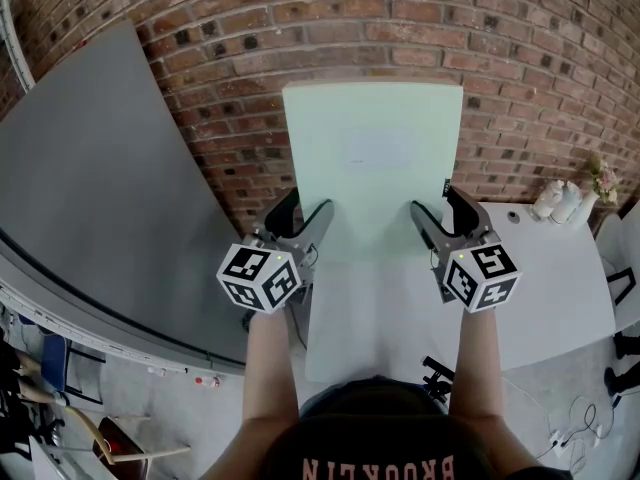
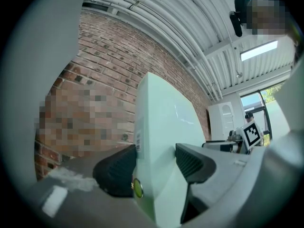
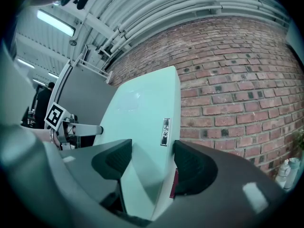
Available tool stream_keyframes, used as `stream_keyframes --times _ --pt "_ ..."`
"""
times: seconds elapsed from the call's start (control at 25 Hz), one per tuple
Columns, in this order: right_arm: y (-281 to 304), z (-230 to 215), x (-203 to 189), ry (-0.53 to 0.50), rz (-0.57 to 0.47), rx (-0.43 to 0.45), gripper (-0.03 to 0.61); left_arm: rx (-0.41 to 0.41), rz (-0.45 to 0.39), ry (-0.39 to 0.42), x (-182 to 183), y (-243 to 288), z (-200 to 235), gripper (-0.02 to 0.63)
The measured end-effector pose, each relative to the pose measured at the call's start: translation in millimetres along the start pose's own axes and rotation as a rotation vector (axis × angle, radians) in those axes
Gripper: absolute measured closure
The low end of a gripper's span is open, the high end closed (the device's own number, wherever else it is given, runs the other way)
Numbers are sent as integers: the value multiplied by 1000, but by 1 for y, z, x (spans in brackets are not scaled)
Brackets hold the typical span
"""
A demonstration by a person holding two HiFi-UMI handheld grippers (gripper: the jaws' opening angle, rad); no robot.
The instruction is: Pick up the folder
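A pale green folder (image 1: 375, 158) is held up in front of a red brick wall (image 1: 400, 18), above a white worktop (image 1: 550, 288). Its near edge is lost against the pale worktop in the head view, so it cannot be told whether it rests there or hangs free. The person's arms are cut off at the bottom of the head view.

The folder's left edge is pinched by the left gripper (image 1: 305, 213); in the left gripper view, the ribbed black fingers (image 2: 116, 170) are pressed against both faces of the folder (image 2: 164, 127). The right edge is pinched likewise by the right gripper (image 1: 438, 208), its dark fingers (image 3: 190, 165) closed on the folder's thickness (image 3: 142, 108).

The folder is a thick, smooth, matte rectangular slab with a faint rectangular label (image 1: 378, 151) on its face. A small metal plate (image 3: 165, 131) is fixed on its right side, its print too small to read. A small round green stud (image 2: 137, 188) is seen beside the left fingers.

A flat grey panel (image 1: 90, 168) leans at the left. Small pale bottles (image 1: 555, 200) stand at the worktop's far right, blurred.
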State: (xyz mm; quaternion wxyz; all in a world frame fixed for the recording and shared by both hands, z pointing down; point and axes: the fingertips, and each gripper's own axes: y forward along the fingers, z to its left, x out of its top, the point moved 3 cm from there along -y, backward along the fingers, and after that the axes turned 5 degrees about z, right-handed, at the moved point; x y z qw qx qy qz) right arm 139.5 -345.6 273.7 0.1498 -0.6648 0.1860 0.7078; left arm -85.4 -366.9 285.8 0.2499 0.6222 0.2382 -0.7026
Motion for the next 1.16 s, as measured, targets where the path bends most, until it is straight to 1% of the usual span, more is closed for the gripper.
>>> stream_keyframes --times 0.4,1.16 --pt "-2 1 0 -13 -9 -6 304 23 4 34 3 -2 -3 341" --pt "-11 6 1 -24 -12 -1 311 43 2 29 4 -11 -11 341"
